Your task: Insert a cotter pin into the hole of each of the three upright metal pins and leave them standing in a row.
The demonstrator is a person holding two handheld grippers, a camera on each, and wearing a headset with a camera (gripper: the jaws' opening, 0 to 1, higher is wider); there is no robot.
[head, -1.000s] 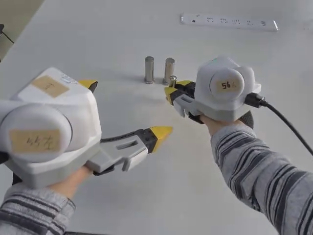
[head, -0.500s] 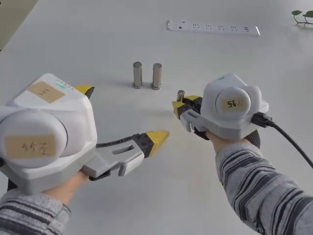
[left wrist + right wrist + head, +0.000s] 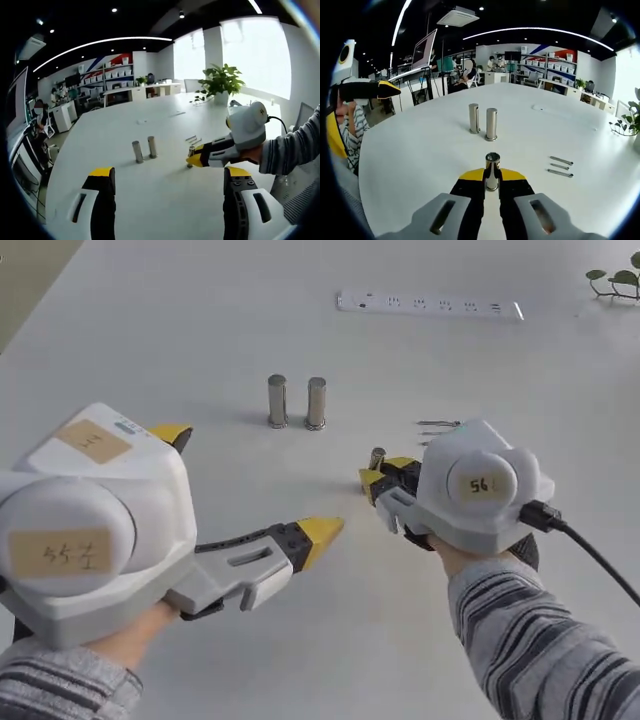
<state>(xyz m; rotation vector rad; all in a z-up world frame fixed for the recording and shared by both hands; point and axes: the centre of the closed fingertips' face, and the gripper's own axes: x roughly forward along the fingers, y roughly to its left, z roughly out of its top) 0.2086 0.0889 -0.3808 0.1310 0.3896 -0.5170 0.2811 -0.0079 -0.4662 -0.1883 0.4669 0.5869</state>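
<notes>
As the metal pin (image 3: 492,165) stands upright near the middle of the table (image 3: 150,340), pinched low between the jaws of the right gripper (image 3: 491,176), it sits closer to the person's edge than the two standing pins (image 3: 296,402). The step looks like readying it for pinning: best held vertical, with its hole clear of the jaws. The cotter pins (image 3: 561,166) lie toward the right edge, and the left gripper (image 3: 167,175) hovers spread and empty.

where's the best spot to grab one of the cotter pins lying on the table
Probably mid-shaft, coming from above with the jaws astride its length. The cotter pins lie flat on the table, thin and close together, so an outer one is likely easiest. The left gripper is open and free.
</notes>
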